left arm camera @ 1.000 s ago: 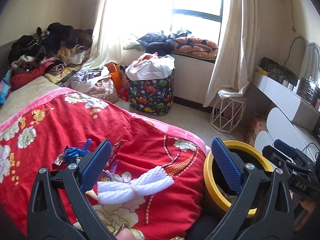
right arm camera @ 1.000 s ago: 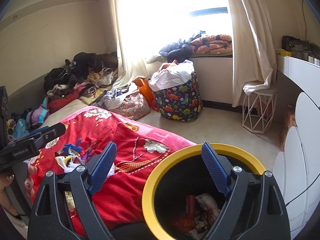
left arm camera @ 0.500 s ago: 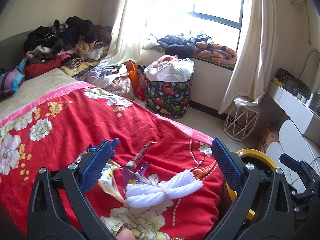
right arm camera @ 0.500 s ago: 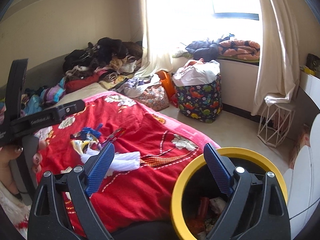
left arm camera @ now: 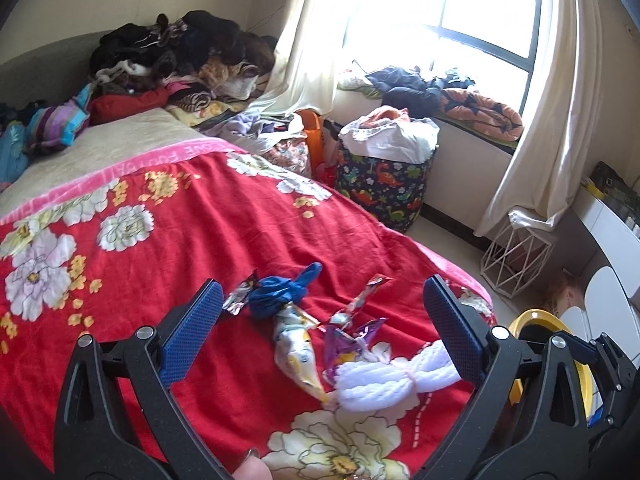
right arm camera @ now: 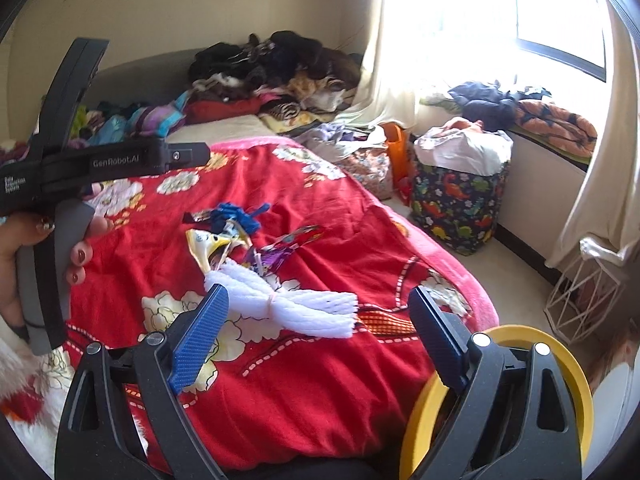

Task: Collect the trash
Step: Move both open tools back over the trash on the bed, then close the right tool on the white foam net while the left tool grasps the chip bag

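- The fingers [left arm camera: 192, 332] of the left gripper [left arm camera: 324, 334] stand wide apart and hold nothing; the fingers [right arm camera: 198, 344] of the right gripper [right arm camera: 318, 342] are also spread wide and empty.
- The red flowered blanket [left arm camera: 200, 216] covers the bed, and all the trash lies on it near the foot edge, at the corner beside the yellow bin [right arm camera: 576, 364].
- The white foam net [left arm camera: 394, 378] lies between the left fingers, close to the right one; in the right wrist view it lies just ahead of the left blue pad.
- The yellow-white wrapper [left arm camera: 298, 350] touches the net.
- The blue glove [left arm camera: 280, 294] lies farther up the blanket.
- The purple wrapper [left arm camera: 348, 342] lies between net and glove.
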A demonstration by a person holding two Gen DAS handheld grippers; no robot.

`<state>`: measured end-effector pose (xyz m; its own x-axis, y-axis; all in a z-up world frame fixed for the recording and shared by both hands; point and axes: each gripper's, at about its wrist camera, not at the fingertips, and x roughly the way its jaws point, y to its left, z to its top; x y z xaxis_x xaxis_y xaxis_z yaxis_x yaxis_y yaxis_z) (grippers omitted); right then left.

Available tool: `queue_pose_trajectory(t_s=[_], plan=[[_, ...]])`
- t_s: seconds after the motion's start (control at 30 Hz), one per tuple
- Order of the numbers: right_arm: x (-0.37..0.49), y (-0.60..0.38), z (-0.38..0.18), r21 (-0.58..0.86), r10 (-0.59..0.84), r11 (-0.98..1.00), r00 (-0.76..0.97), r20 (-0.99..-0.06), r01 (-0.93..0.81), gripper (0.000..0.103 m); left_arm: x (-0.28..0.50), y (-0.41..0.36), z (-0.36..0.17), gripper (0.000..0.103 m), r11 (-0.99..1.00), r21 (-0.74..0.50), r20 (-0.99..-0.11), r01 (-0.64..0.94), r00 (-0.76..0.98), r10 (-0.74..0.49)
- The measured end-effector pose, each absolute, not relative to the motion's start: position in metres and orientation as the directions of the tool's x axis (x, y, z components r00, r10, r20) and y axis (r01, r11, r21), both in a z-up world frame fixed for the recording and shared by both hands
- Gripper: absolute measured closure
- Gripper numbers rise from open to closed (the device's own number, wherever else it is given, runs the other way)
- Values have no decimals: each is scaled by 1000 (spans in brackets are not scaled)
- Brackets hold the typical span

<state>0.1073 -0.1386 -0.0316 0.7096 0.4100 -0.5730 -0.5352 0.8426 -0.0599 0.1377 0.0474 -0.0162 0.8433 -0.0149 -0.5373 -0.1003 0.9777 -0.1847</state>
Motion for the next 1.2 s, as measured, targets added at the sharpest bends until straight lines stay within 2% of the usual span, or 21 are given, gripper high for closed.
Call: queue_pose_trajectory(t_s=[0.3, 0.6, 0.67, 0.73, 0.87, 0.93, 1.13, 1.2], plan=[[136, -107, -62, -110, 403, 781, 630, -663, -615, 15, 145, 74, -47, 11, 963, -212, -618, -168, 786, 1], [163, -88, -98, -128, 363, 750, 566, -740, -649, 17, 155, 71, -72, 13, 962, -224, -679, -156, 733, -39], [167, -87, -105, -119, 361, 747, 550, -753, -654, 22, 159, 71, -78, 15, 961, -230, -694, -157, 718, -49], [171, -86, -113, -101, 357, 745, 520, -776, -660, 36, 163, 71, -85, 20, 956, -244, -708, -164, 703, -60], [174, -88, -123, -73, 351, 752, 492, -797, -656, 52, 171, 73, -98, 27, 944, -272, -735, -185, 673, -81], [173, -92, -124, -51, 362, 756, 482, -798, -653, 63, 173, 72, -102, 32, 939, -286, -742, -189, 664, -92], [160, -104, -120, 3, 390, 785, 490, -779, -619, 77, 179, 70, -113, 46, 928, -314, -761, -199, 638, -120], [154, -109, -117, 26, 402, 799, 501, -766, -601, 79, 179, 71, -114, 49, 929, -310, -764, -204, 634, -116]])
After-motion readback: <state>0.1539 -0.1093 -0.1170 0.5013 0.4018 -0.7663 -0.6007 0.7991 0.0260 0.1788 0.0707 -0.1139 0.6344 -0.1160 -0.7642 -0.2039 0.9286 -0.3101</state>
